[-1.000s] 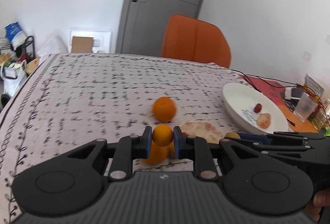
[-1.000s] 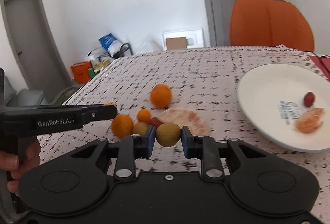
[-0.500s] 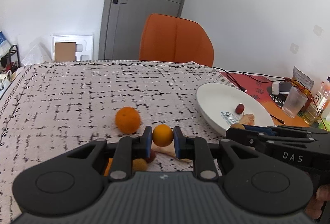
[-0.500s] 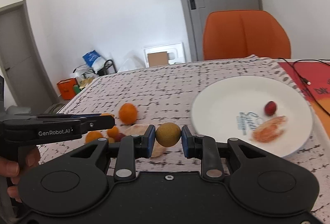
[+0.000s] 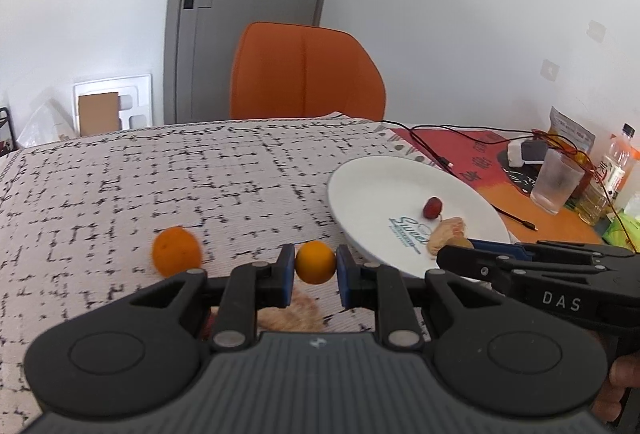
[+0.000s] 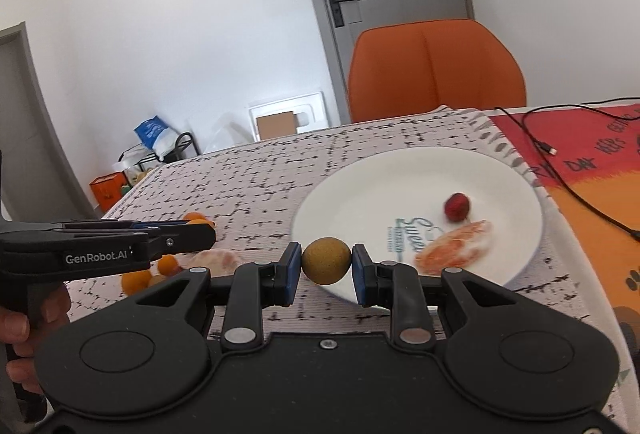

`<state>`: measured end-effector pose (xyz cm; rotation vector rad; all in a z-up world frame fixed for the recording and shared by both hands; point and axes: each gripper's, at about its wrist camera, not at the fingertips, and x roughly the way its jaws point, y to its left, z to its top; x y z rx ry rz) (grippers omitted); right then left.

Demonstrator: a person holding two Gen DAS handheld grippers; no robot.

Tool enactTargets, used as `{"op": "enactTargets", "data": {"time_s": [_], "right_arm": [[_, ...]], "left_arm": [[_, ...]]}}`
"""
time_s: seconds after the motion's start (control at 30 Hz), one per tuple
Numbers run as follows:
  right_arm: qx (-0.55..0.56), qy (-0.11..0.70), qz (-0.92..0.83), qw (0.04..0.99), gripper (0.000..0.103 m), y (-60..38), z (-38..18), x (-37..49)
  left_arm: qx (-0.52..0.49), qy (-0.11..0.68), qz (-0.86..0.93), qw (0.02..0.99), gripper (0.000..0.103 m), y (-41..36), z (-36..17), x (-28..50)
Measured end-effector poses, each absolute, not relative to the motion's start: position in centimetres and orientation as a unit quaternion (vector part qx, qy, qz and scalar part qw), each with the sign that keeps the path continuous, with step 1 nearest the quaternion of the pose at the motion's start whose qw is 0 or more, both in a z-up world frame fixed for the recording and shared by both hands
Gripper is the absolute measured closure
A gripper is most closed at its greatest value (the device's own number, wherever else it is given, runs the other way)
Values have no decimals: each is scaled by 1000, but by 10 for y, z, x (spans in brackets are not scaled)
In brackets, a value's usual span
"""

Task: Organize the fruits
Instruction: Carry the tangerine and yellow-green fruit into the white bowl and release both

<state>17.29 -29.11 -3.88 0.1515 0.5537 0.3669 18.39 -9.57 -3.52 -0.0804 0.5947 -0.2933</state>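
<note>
Left tongs (image 5: 316, 263) clenched on a small orange (image 5: 315, 262), held above the tablecloth (image 5: 160, 170), with a bigger orange (image 5: 176, 251) lying off to their left. Right tongs (image 6: 326, 261) grip a brownish round fruit (image 6: 326, 260), possibly a longan, at the near rim of the white plate (image 6: 360, 194); a red berry (image 6: 457, 207) and a peeled segment (image 6: 454, 247) lie beyond them on it.

right claw (image 6: 326, 261) | carried brown fruit (image 6: 326, 260) over white plate (image 6: 360, 186) rim | left claw (image 5: 315, 263) followed
</note>
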Motion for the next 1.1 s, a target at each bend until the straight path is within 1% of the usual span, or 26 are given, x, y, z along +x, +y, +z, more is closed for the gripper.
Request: {"op": "enactTargets", "data": {"time_s": [0.3,0.33,0.43,0.57,0.8,1.0,1.03,1.1], "right_arm": [[94,274,165,943,78,-311,-49,178],[96,274,164,943,77,-313,-51,179],[103,278,165,941,68,-317,-54,182],[96,272,164,943,65,-325,-52,179],[113,267,142,947,64,-347,-50,168],[119,260,126,950,62,-359,-48,160],[120,259,125,950,61,-360,-47,160],[121,258,124,950,59,-361,-46,160]], "left_arm": [[-20,299,-159,941,83,-123,-39,193],[-18,299,-159,941,83,-125,-39,193],[-14,300,-161,940,83,-131,-39,196],[-9,302,-166,939,83,-140,-41,201],[6,301,-187,935,83,-162,-40,209],[13,300,-200,933,82,-178,-38,213],[12,300,-201,933,80,-179,-38,213],[10,300,-205,932,79,-179,-37,212]]}}
